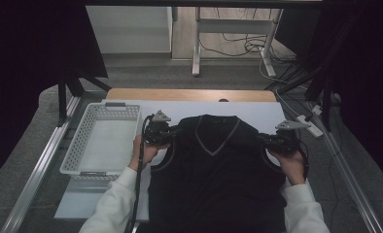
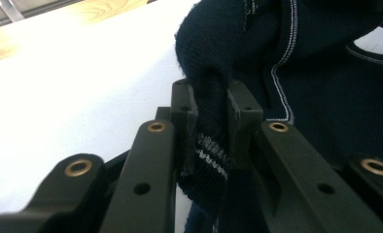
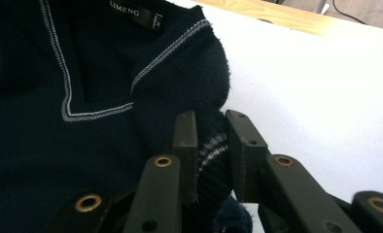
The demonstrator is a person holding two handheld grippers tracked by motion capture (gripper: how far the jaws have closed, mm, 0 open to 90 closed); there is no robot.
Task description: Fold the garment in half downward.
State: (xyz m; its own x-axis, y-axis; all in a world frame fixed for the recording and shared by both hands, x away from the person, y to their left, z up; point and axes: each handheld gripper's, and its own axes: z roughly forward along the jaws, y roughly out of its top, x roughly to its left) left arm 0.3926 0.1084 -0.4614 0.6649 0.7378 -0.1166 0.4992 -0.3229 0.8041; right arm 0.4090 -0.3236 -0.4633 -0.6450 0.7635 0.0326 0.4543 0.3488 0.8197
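A dark navy knitted vest [image 1: 214, 170] with a grey-striped V-neck lies front up on the white table cover [image 1: 257, 111]. My left gripper [image 1: 166, 133] is shut on the vest's left shoulder edge. In the left gripper view the vest [image 2: 325, 87] is bunched between the jaws of the left gripper [image 2: 212, 104], its striped armhole trim pinched there. My right gripper [image 1: 266, 141] is shut on the right shoulder. In the right gripper view the vest [image 3: 58, 145] shows its collar label, and the knit fold sits between the jaws of the right gripper [image 3: 211, 128].
A white perforated basket [image 1: 75, 155] stands at the left of the table, beside my left hand. The wooden table edge [image 1: 189, 94] runs along the back. Metal rails flank the table, and cables and a power strip [image 1: 311, 124] lie at the right.
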